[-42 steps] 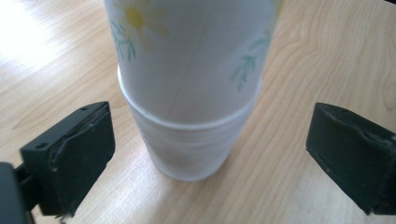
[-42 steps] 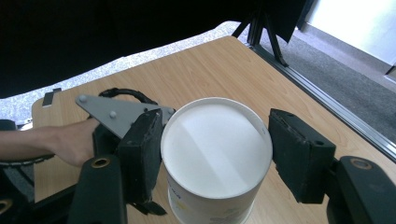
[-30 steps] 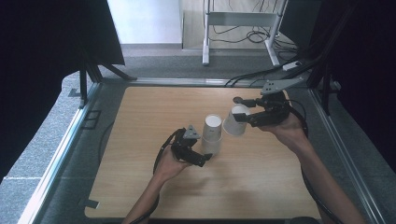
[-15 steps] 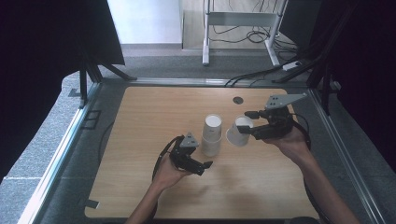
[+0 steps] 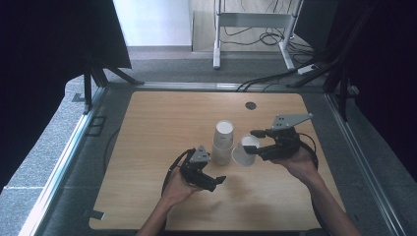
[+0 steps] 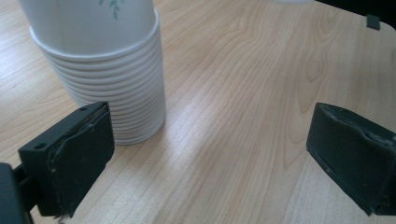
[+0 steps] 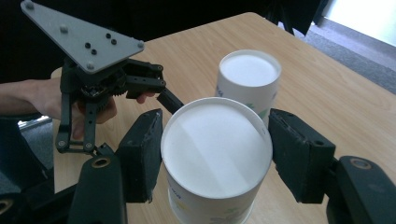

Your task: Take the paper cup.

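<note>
White paper is what the right gripper [image 7: 215,154] holds: its black jaws press on both sides of a single paper cup [image 7: 215,158], which it carries tilted, with the closed white bottom turned toward the camera of the right gripper view. In the high view this cup [image 5: 244,151] hangs just to the right of the stack of cups [image 5: 223,142] and seems close to it, but I cannot tell if they touch.

The left gripper [image 5: 212,181] lies lower and nearer, just in front of the stack and a little to its left. Its jaws stand wide apart and hold nothing; in the left gripper view the stack [image 6: 100,70] is just behind the left jaw, beside it and not between the two jaws, and bare wood shows in the gap.

The stack stands upside down near the middle of the wooden tabletop [image 5: 157,128], with many rims one over another at its lower part.

My judgement is that one cup is already in hand and its setting down is not yet done. If the work is to separate cups, the cup must still be placed apart on the tabletop; if it is to stack them, it must still go over the top.
</note>
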Action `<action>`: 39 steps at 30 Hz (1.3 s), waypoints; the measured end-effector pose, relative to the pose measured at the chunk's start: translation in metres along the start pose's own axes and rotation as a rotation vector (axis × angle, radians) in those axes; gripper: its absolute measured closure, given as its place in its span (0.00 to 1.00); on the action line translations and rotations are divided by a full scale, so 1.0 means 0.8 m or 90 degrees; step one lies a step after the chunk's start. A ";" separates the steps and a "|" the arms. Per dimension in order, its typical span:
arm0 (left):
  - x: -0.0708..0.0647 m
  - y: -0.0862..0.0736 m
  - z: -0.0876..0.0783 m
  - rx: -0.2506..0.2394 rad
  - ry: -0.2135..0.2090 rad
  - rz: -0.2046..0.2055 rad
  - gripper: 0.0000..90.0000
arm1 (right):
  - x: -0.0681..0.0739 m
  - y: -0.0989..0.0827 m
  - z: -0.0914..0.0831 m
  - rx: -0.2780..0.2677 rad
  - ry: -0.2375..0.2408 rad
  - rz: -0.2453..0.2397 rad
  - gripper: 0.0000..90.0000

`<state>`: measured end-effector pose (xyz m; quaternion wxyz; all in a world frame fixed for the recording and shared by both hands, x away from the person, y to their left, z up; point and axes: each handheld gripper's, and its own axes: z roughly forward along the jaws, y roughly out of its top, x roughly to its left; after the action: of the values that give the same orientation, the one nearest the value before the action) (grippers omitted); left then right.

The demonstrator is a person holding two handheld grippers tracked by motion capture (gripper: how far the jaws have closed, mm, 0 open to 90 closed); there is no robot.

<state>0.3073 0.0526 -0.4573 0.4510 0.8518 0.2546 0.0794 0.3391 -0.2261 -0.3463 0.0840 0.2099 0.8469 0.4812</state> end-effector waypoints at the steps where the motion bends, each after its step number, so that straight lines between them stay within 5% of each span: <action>1: -0.001 0.000 0.000 -0.001 -0.003 0.001 0.00 | 0.001 -0.003 0.003 0.000 0.004 0.000 0.42; 17: -0.014 -0.008 0.016 -0.002 -0.025 0.034 0.02 | 0.017 -0.043 0.048 -0.021 0.078 0.020 0.42; 39: -0.025 -0.014 0.031 0.006 -0.026 0.065 0.14 | 0.026 -0.052 0.062 -0.025 0.108 0.029 0.42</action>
<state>0.2952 0.0302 -0.4789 0.4478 0.8670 0.2021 0.0838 0.3265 -0.1969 -0.4064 0.0049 0.1861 0.8364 0.5156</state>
